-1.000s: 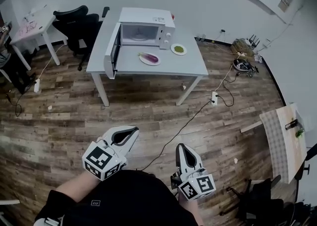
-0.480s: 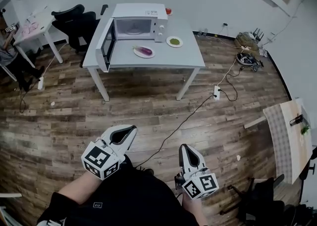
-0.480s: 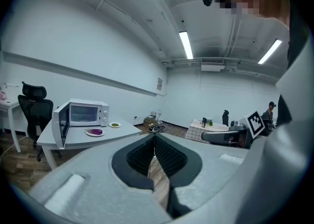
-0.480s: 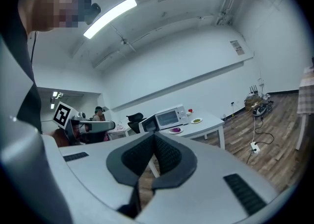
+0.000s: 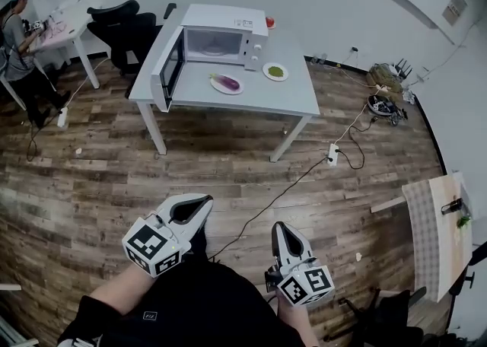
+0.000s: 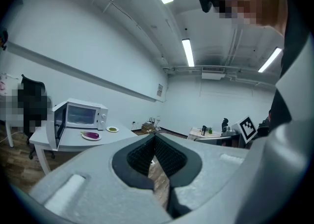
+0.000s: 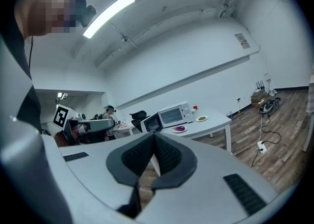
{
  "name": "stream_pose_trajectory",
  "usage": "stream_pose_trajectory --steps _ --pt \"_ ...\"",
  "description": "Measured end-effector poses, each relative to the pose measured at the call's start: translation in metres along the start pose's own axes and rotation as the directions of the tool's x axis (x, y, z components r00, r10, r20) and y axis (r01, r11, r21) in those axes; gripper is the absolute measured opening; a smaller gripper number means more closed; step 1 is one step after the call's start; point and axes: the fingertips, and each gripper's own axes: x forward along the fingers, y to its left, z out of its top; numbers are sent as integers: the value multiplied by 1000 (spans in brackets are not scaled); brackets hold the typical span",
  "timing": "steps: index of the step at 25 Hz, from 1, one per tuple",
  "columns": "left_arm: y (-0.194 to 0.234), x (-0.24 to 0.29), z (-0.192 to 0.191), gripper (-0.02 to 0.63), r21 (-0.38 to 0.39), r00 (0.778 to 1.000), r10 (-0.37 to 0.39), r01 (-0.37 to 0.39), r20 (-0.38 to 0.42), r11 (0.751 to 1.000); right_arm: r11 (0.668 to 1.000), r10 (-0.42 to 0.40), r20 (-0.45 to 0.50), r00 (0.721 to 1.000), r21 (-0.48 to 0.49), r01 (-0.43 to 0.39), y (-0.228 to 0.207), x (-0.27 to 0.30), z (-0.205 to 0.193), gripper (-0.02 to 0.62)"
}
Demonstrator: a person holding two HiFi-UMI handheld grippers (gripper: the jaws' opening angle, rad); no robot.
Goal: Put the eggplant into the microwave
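The left gripper (image 5: 190,208) and right gripper (image 5: 283,236), low in frame, are hanging closed and empty, being well apart from the table (image 5: 285,99). The eggplant (image 5: 227,81) is lying on its plate (image 5: 215,86), upper centre, before the open-doored microwave (image 5: 222,39).

We see a grey rectangular table (image 5: 228,100) on the wood-plank floor (image 5: 228,178). At its far left stands a white microwave (image 5: 221,37), door open; near it lies a white plate (image 5: 237,90) bearing the purple eggplant (image 5: 227,81), with a small green-filled plate (image 5: 275,72) to the right
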Motion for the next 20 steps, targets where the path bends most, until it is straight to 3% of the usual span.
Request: stream_pose_trajectory --steps 5,11,20 --pt "32 22 20 8 136 999 -6 0 39 991 1000 6 -16 1000 -3 -6 -15 55 8 14" --pt "114 60 35 8 37 999 -18 16 47 999 999 -2 -41 999 -32 1 -32 141 28 14" --pt "225 97 60 8 30 1000 -16 15 3 999 1000 -8 -46 999 -13 7 -36 254 57 14"
